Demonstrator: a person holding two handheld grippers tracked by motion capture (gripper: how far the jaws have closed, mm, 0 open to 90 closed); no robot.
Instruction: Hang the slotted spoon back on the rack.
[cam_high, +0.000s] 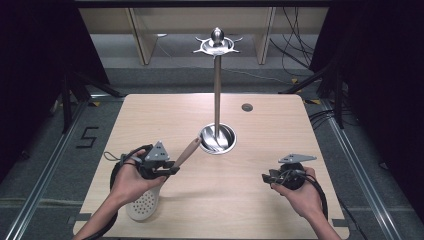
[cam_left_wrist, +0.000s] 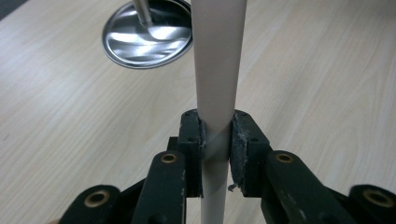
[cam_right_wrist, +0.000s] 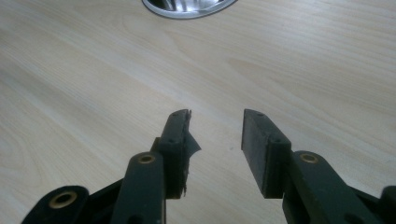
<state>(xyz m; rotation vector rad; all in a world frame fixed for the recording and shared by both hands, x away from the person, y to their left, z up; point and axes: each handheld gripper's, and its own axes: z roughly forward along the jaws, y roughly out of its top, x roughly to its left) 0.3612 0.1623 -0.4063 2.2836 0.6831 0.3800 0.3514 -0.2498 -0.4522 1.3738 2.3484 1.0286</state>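
A slotted spoon with a pale beige handle (cam_high: 189, 151) and a white perforated head (cam_high: 142, 204) is held up off the table at the left. My left gripper (cam_high: 172, 169) is shut on its handle (cam_left_wrist: 217, 60), pads pressing both sides, with the handle tip pointing toward a steel utensil stand. That stand has a round shiny base (cam_high: 231, 142), a tall pole (cam_high: 217, 90) and a hooked top disc (cam_high: 217, 44). My right gripper (cam_high: 265, 178) hovers low over the table at the right, its jaws open with nothing between them (cam_right_wrist: 216, 128).
The light wooden table (cam_high: 250, 210) has a small round grommet (cam_high: 247, 107) near its far edge. The stand's base (cam_left_wrist: 112, 51) lies just ahead of the left gripper and farther ahead (cam_right_wrist: 187, 7) of the right one. Cables (cam_high: 320, 117) run on the floor at the right.
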